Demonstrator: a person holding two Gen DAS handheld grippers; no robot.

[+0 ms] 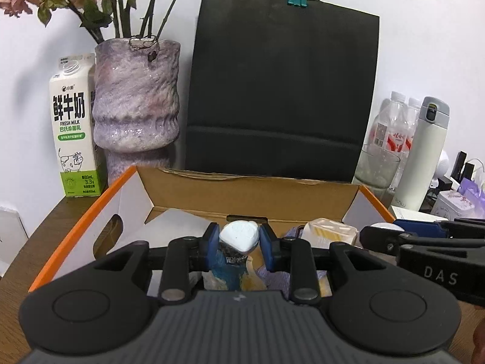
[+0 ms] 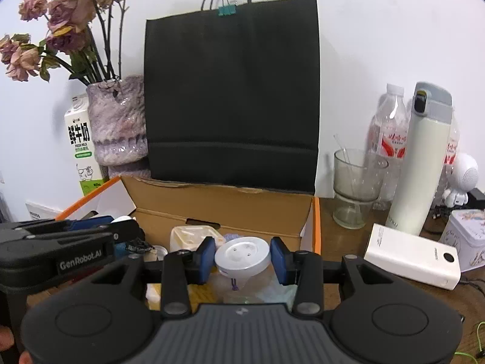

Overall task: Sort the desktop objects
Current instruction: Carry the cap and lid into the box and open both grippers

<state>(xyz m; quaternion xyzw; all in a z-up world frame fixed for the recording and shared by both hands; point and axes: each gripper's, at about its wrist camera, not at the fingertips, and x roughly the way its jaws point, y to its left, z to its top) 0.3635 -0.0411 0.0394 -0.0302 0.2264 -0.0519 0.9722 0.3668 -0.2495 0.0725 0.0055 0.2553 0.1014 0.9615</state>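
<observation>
An open cardboard box (image 1: 251, 191) with orange-edged flaps sits before me; it also shows in the right wrist view (image 2: 224, 209). My left gripper (image 1: 239, 239) is shut on a tube with a pale blue cap (image 1: 240, 236) and holds it over the box. My right gripper (image 2: 242, 257) holds a round white disc (image 2: 242, 256) between its blue pads over the box's right part. Inside the box lie a cream tub (image 1: 329, 232) and purple cloth (image 1: 272, 279). The right gripper shows at the right edge of the left wrist view (image 1: 424, 236).
A black paper bag (image 1: 282, 91) stands behind the box. A purple vase (image 1: 135, 103) and milk carton (image 1: 72, 127) stand at the left. A glass (image 2: 356, 188), water bottles (image 2: 389, 133), a white flask (image 2: 421, 163), a white power bank (image 2: 412, 256) and a tin (image 2: 468, 236) crowd the right.
</observation>
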